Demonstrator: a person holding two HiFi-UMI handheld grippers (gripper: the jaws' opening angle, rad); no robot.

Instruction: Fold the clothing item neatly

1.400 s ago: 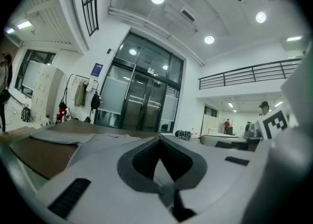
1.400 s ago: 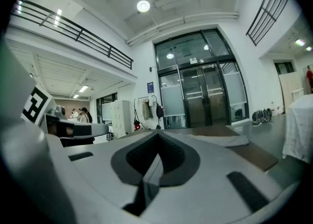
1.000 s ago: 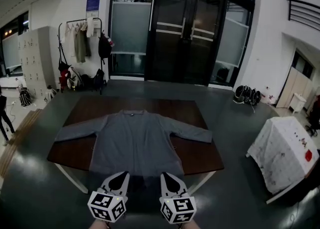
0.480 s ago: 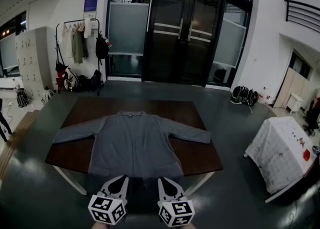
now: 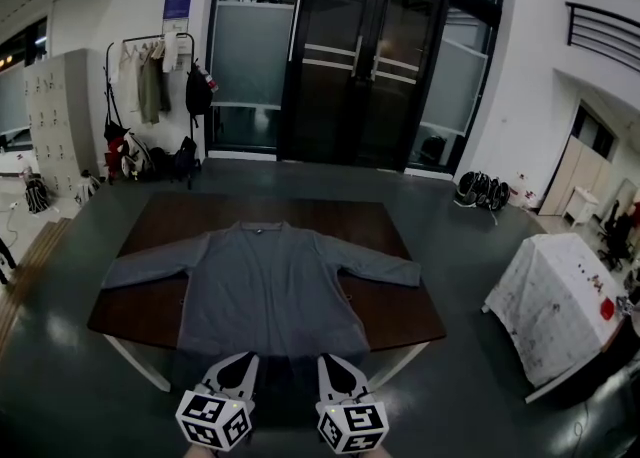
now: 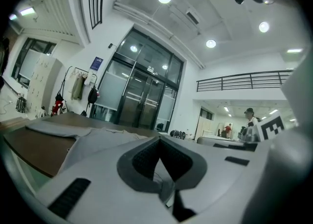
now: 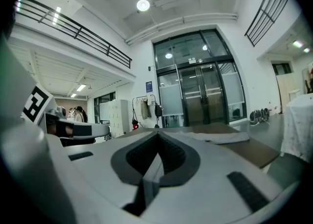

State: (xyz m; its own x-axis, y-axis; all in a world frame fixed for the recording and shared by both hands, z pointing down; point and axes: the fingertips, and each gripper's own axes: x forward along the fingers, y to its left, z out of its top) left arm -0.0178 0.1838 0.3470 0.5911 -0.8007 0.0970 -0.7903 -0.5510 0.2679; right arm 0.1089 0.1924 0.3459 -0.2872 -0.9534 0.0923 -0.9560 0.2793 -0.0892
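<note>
A grey long-sleeved cardigan (image 5: pixel 268 286) lies flat on a dark brown table (image 5: pixel 400 311), sleeves spread left and right, hem at the near edge. My left gripper (image 5: pixel 247 357) and right gripper (image 5: pixel 326 359) hover side by side just short of the near table edge, below the hem, both shut with nothing between the jaws. In the left gripper view the cardigan (image 6: pixel 83 135) shows beyond the shut left gripper (image 6: pixel 159 141). From the right gripper view a sleeve (image 7: pixel 225 137) lies on the table past the shut right gripper (image 7: pixel 157 136).
A table under a white stained cloth (image 5: pixel 560 306) stands at the right. Glass doors (image 5: pixel 375 66) fill the far wall. A coat rack with hanging clothes and bags (image 5: pixel 150 106) is at the far left, beside lockers (image 5: pixel 55 111). Dark floor surrounds the table.
The head view has drifted slightly; both grippers sit a little lower in the frame. The cardigan has not moved.
</note>
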